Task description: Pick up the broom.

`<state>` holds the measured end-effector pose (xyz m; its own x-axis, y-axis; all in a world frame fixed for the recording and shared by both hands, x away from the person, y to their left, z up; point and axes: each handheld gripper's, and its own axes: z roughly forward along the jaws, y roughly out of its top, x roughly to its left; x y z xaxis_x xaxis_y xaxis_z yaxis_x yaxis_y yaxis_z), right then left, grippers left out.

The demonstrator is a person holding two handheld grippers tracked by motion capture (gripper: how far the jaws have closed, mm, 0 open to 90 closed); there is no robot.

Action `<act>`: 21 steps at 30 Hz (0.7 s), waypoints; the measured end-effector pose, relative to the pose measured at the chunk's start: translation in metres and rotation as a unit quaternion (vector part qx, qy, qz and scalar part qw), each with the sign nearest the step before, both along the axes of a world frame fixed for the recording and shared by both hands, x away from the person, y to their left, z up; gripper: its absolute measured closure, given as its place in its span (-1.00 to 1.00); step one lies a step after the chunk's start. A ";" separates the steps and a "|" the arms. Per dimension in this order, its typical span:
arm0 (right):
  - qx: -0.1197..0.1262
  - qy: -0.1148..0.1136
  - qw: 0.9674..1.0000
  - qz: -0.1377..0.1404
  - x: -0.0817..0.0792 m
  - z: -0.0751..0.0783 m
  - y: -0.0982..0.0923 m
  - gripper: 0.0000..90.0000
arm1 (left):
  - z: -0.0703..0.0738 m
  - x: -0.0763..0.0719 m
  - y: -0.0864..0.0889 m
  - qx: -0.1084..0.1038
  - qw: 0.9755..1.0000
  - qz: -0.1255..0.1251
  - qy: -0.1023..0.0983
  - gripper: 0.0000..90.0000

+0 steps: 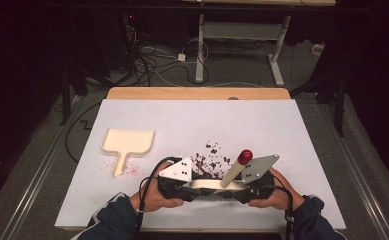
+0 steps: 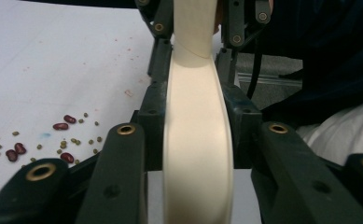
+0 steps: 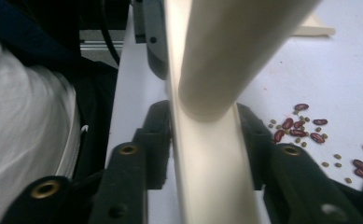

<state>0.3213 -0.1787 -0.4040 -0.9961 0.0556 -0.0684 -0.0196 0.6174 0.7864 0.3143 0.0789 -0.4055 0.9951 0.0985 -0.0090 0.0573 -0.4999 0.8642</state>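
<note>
A cream hand brush (image 1: 214, 184) with a slanting handle (image 1: 234, 170) and a red tip (image 1: 245, 156) is held level just above the table's near edge. My left gripper (image 1: 187, 187) is shut on its left end and my right gripper (image 1: 244, 189) is shut on its right end. In the left gripper view the brush's cream back (image 2: 198, 140) runs between the jaws of the left gripper (image 2: 198, 116). The right gripper (image 3: 205, 126) clamps the same back (image 3: 212, 158), with the handle (image 3: 230, 51) rising in front. Red and small green beans (image 1: 209, 159) lie scattered just beyond the brush.
A cream dustpan (image 1: 128, 141) lies flat at the left of the white table (image 1: 262, 120), with reddish crumbs by its handle. Beans (image 2: 62, 126) show to the left of the left jaws and beans (image 3: 305, 128) to the right of the right jaws.
</note>
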 end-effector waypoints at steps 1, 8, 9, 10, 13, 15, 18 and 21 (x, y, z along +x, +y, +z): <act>0.001 -0.003 1.000 -0.004 -0.001 0.001 0.000 0.49 | 0.000 0.000 0.000 0.003 1.000 0.007 -0.006 0.28; 0.001 -0.016 0.999 -0.051 0.000 0.008 -0.008 0.49 | 0.008 -0.003 0.017 0.009 0.991 0.111 -0.068 -0.32; 0.000 -0.015 0.998 -0.063 0.000 0.009 -0.010 0.49 | 0.010 -0.004 0.022 0.006 0.989 0.125 -0.077 -0.42; 0.001 -0.016 0.997 -0.071 0.001 0.010 -0.012 0.49 | 0.011 -0.004 0.027 0.007 0.987 0.138 -0.084 -0.47; 0.013 -0.017 0.995 -0.100 0.004 0.013 -0.018 0.49 | 0.011 -0.007 0.043 0.018 0.976 0.186 -0.111 -0.52; 0.021 -0.024 0.992 -0.125 0.006 0.016 -0.022 0.49 | 0.008 -0.009 0.055 0.028 0.970 0.209 -0.124 -0.54; 0.039 -0.028 0.986 -0.159 0.009 0.022 -0.030 0.49 | 0.003 -0.013 0.072 0.039 0.962 0.234 -0.132 -0.55; 0.041 -0.039 0.979 -0.194 0.009 0.028 -0.036 0.49 | -0.003 -0.018 0.087 0.050 0.955 0.256 -0.138 -0.56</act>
